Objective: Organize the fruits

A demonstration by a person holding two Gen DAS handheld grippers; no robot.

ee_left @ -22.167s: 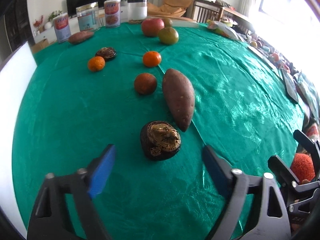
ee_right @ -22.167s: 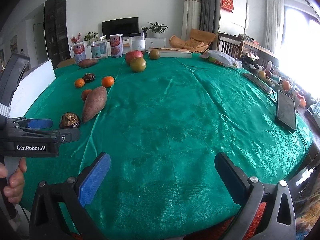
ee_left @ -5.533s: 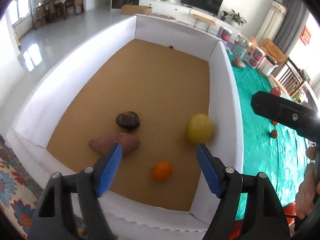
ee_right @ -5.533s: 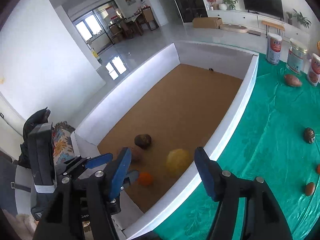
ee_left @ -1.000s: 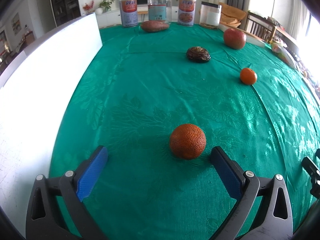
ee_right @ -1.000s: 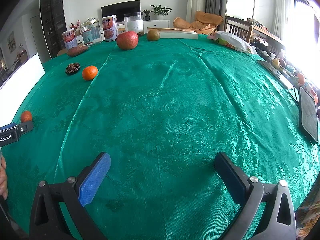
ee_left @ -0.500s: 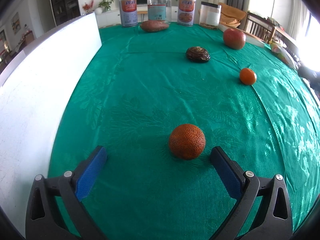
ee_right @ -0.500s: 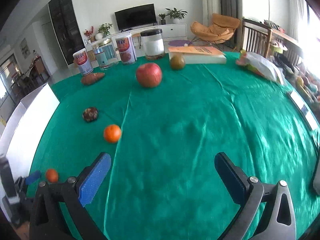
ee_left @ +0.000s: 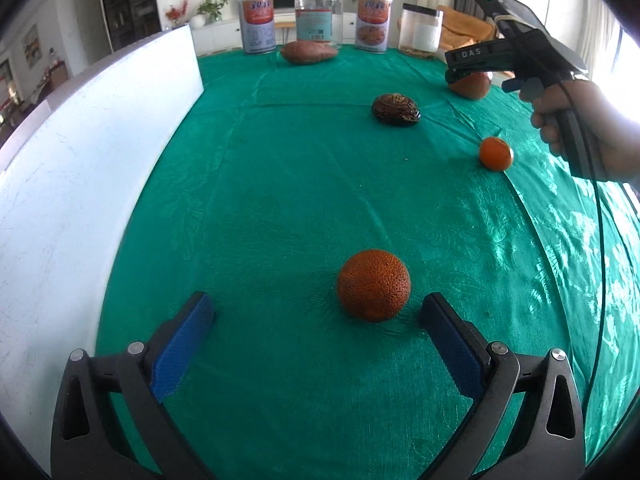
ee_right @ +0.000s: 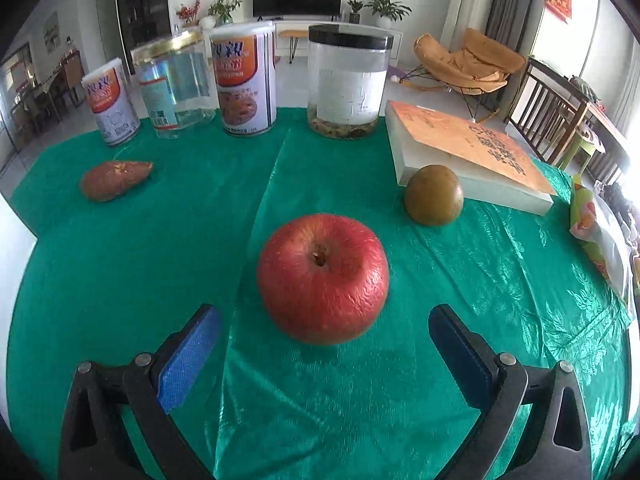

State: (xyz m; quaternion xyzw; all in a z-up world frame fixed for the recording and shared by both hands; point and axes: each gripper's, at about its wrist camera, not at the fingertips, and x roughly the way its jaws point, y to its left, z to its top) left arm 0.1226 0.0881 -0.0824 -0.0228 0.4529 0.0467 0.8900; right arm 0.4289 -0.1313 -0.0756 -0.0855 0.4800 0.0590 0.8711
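My left gripper (ee_left: 320, 316) is open, low over the green cloth, with a rough orange (ee_left: 373, 285) just ahead, nearer its right finger. Farther off lie a dark brown fruit (ee_left: 395, 109), a small orange (ee_left: 496, 153) and a sweet potato (ee_left: 308, 52). My right gripper (ee_right: 326, 328) is open with a red apple (ee_right: 322, 278) just ahead between its fingers. A brownish-green fruit (ee_right: 433, 195) and the sweet potato (ee_right: 115, 180) lie beyond. In the left wrist view the right gripper's body hides part of the apple (ee_left: 472, 85).
A white box wall (ee_left: 72, 184) runs along the table's left. Cans and jars (ee_right: 248, 84) stand at the far edge. An orange book (ee_right: 468, 152) lies behind the brownish-green fruit. A wrapped packet (ee_right: 596, 232) lies at the right edge.
My right gripper has moved far forward across the table to the red apple. My left gripper has barely moved and stays at the rough orange.
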